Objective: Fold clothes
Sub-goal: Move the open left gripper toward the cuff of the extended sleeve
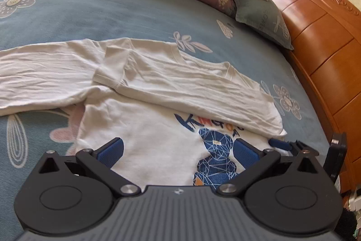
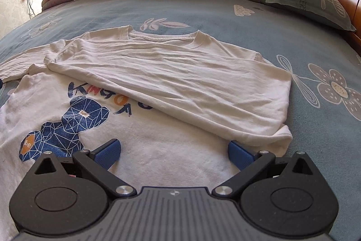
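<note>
The white cotton long-sleeved T-shirt (image 2: 171, 92) with a blue geometric bear print (image 2: 67, 125) lay face up mid-bed on the blue flowered bedsheet (image 2: 225, 15), one sleeve (image 2: 176, 76) folded across its chest. We judged the other sleeve (image 1: 40, 80) should come over next, gripped near the cuff and drawn flat. Our left gripper (image 1: 178, 150) and right gripper (image 2: 173, 150) both stood wide open, holding nothing, just above the fabric.
</note>
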